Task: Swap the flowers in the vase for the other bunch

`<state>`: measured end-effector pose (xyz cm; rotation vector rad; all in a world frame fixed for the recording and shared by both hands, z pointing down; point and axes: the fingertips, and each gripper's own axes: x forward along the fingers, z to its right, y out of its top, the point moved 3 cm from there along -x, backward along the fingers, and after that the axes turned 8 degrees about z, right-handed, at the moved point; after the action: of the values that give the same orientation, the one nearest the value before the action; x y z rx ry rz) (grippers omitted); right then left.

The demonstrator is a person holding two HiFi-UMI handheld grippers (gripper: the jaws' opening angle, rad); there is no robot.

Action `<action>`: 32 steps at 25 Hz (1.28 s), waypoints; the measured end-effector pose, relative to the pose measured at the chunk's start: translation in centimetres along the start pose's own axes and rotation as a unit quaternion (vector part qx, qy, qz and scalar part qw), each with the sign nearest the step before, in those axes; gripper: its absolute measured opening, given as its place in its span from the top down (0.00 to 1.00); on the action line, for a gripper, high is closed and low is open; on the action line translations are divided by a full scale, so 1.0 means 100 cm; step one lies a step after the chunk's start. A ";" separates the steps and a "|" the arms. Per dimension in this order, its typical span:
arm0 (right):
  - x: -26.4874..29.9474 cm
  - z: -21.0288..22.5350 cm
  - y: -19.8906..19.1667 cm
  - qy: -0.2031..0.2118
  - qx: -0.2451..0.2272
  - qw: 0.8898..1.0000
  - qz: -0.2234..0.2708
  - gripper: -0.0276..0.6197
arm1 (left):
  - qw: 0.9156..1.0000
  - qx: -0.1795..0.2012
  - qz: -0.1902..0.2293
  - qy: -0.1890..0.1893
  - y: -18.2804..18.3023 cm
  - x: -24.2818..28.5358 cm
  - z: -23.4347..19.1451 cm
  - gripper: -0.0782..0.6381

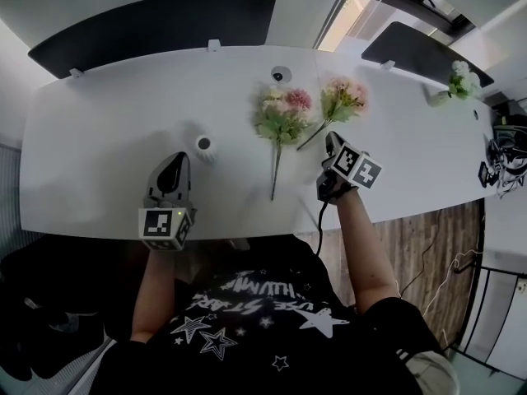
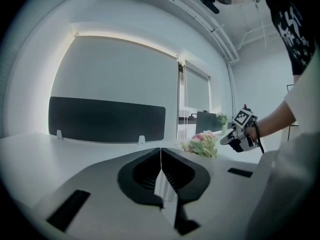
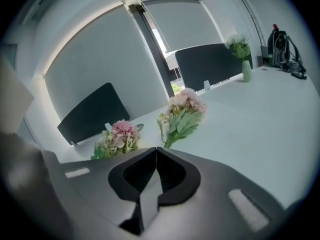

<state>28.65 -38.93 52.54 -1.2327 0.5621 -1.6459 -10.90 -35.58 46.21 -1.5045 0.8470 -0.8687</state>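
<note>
Two bunches of flowers lie flat on the white table (image 1: 107,138). The pink and white bunch (image 1: 282,115) has a long stem running toward me. A pink and yellow bunch (image 1: 344,97) lies to its right. A small white vase (image 1: 203,145) stands empty left of them. My left gripper (image 1: 176,161) is shut and holds nothing, just near and left of the vase. My right gripper (image 1: 331,141) is shut and empty, beside the right bunch's stem end. In the right gripper view the shut jaws (image 3: 156,151) point at both bunches (image 3: 118,137) (image 3: 183,112).
Black divider screens (image 1: 156,25) stand along the table's far edge, with a round cable port (image 1: 281,74) in front of them. Another vase with white flowers (image 1: 461,81) stands on the neighbouring desk at far right. Cables and gear (image 1: 501,159) lie at the right edge.
</note>
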 end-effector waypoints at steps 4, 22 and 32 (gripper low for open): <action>0.021 0.010 -0.001 -0.007 0.029 0.999 -0.021 0.85 | 1.000 -0.002 -0.015 -0.005 -0.018 0.004 0.000 0.88; 0.084 0.034 0.001 -0.044 0.081 0.992 -0.084 0.79 | 0.997 -0.020 -0.049 -0.063 -0.051 0.023 0.014 0.56; 0.073 0.029 0.014 -0.032 0.097 0.993 -0.050 0.86 | 0.995 -0.015 -0.059 -0.080 -0.053 0.023 0.017 0.55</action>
<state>31.73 -45.47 55.90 -1.1809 0.2960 -1.6946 -8.08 -36.31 51.49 -1.6402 0.6623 -0.8108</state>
